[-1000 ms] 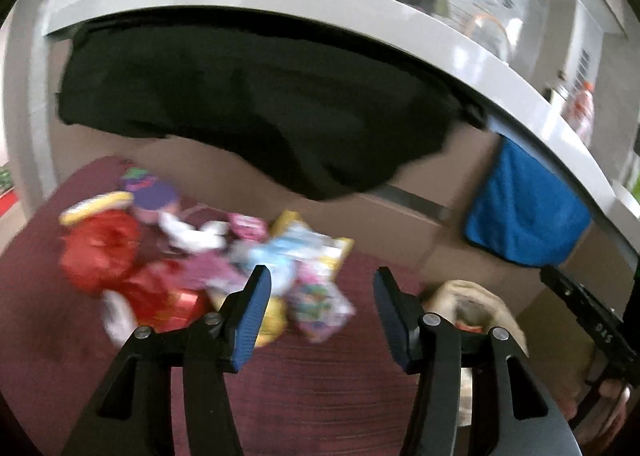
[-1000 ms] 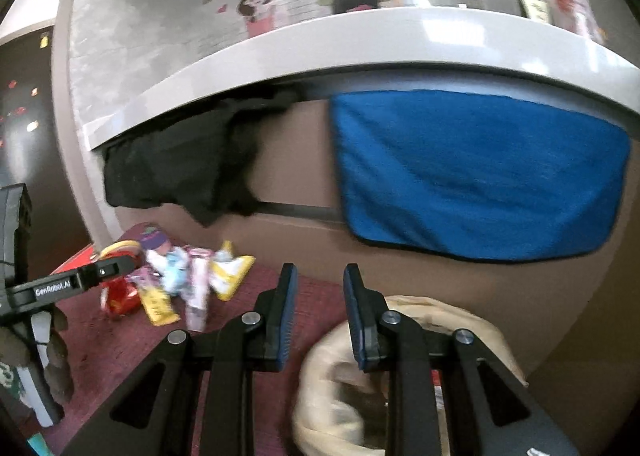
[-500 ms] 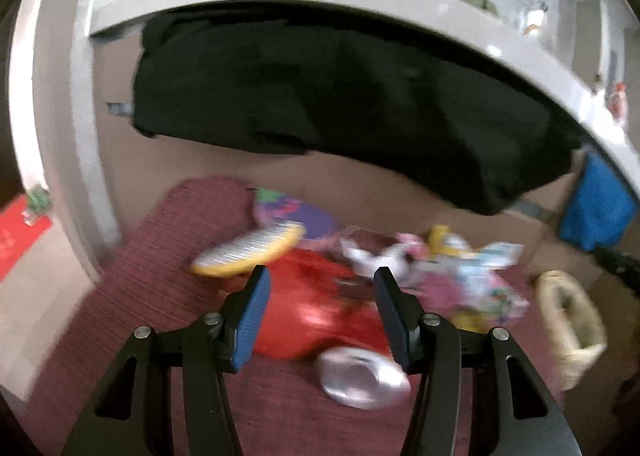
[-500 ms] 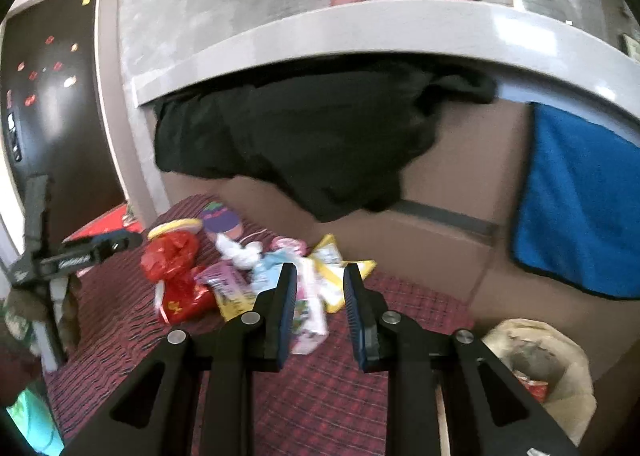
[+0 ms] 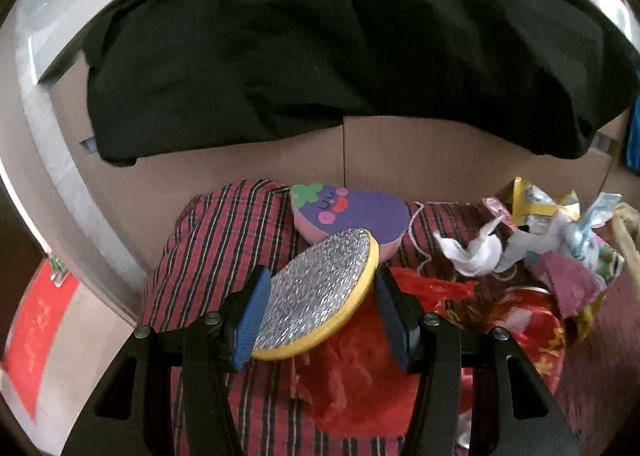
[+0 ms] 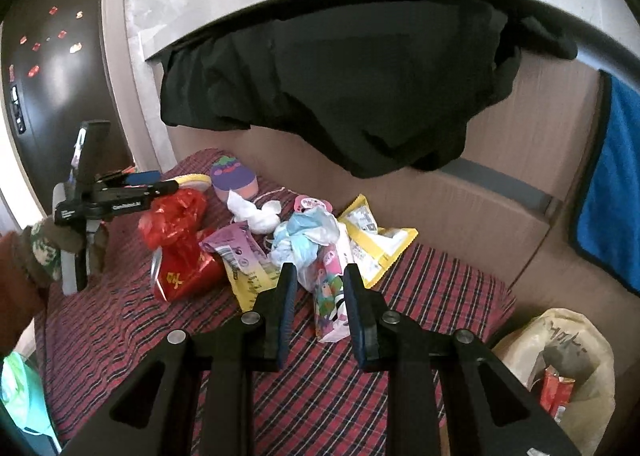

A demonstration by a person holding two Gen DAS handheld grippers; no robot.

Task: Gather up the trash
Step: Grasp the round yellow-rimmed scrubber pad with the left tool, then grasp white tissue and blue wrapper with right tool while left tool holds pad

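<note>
A heap of trash lies on a red plaid cloth [image 6: 320, 396] in front of a brown cardboard wall, under a draped black garment [image 6: 340, 88].

The left gripper [image 5: 318, 312] has its blue-padded jaws apart, one on either side of a round yellow-rimmed sponge with a silver scouring face [image 5: 318, 294]. The sponge sits tilted between them; whether the pads touch it cannot be told. Just behind it lies a purple eggplant-shaped sponge with a cartoon face [image 5: 352, 212], and under it a crumpled red plastic bag [image 5: 360, 368].

The right gripper [image 6: 320, 296] hovers with jaws slightly apart above a pink cartoon-printed snack wrapper [image 6: 330, 296], holding nothing. Nearby lie a yellow snack packet [image 6: 372, 240], crumpled white tissue [image 6: 254, 214] and a pale blue plastic wad [image 6: 306, 234]. A cream plastic bag holding rubbish [image 6: 560, 372] stands beside the cloth at lower right.
</note>
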